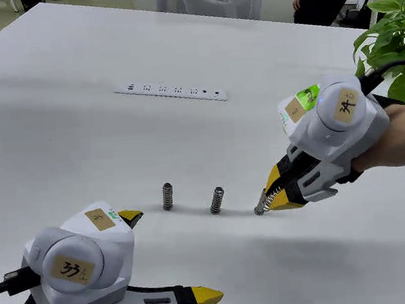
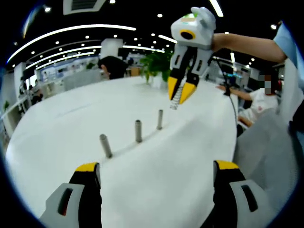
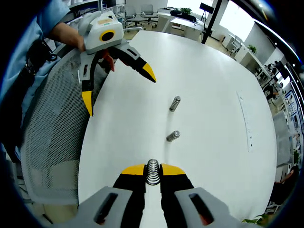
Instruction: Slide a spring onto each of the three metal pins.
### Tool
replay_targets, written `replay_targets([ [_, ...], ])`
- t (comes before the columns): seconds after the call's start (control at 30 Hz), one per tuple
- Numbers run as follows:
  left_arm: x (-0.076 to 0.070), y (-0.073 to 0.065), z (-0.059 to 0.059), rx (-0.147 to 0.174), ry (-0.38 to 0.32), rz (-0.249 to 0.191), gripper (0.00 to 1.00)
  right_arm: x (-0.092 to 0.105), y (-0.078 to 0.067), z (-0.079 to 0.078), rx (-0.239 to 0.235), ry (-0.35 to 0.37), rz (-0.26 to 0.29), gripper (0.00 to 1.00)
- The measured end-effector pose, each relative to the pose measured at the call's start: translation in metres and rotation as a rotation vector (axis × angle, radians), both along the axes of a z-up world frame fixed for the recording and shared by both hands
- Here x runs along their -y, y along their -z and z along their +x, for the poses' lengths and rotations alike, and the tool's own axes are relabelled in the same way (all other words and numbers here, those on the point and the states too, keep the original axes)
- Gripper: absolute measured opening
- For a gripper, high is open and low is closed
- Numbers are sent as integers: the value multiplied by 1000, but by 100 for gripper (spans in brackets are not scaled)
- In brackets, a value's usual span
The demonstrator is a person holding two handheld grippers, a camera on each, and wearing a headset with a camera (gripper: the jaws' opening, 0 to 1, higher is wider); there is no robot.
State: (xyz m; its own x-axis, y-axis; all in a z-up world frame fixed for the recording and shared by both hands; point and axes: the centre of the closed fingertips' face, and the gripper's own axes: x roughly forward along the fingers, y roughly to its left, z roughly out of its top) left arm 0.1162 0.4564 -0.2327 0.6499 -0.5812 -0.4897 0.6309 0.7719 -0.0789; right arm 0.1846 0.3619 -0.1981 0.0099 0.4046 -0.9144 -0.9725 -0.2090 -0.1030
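Note:
Two coiled springs stand upright on the white table (image 1: 83, 132), the left spring (image 1: 167, 196) and the middle spring (image 1: 217, 200), each around a pin. My right gripper (image 1: 278, 190) is shut on a third spring (image 1: 267, 199), tilted, with its lower end down at the table to the right of them. In the left gripper view that spring (image 2: 175, 100) hangs just above and beside the farthest pin (image 2: 160, 119). The right gripper view has the held spring (image 3: 152, 172) between the yellow tips. Near the front edge my left gripper (image 1: 171, 255) is open with nothing in it.
A white power strip (image 1: 170, 90) lies farther back on the table. A green plant (image 1: 389, 34) stands at the right edge. A grey mesh chair (image 3: 52, 118) is beside the table. A seated person (image 2: 266, 95) is in the background.

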Motion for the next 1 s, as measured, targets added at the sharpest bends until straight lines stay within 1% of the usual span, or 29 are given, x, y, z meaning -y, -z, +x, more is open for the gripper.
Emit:
replay_targets([
  [0.07,0,-1,0,1,-11,-13,100,0,-1,7,7,2,-9,12],
  [0.13,-1,-2,0,6,-18,-8,100,2,0,14,28,-4,-38,12],
  [0.2,-2,-3,1,11,-22,-4,100,6,1,21,47,-7,-79,12],
  [0.27,-2,-4,2,10,-32,-16,100,4,1,25,44,2,-78,12],
  [0.33,-4,-4,3,10,-38,-16,100,4,4,30,46,3,-88,12],
  [0.37,-5,-4,3,11,-42,-16,100,8,7,33,57,-12,-121,12],
  [0.4,-6,-4,4,11,-45,-18,100,9,8,34,57,-17,-135,12],
  [0.5,-10,-5,4,14,-57,-21,100,8,11,35,50,-20,-150,12],
  [0.6,-13,-5,5,16,-68,-17,100,7,12,37,63,-24,-171,12],
  [0.7,-15,-4,5,10,-78,-19,100,6,16,35,46,-29,-181,12],
  [1.0,-13,-1,4,-2,-79,-22,100,9,23,33,29,-47,-207,12],
])
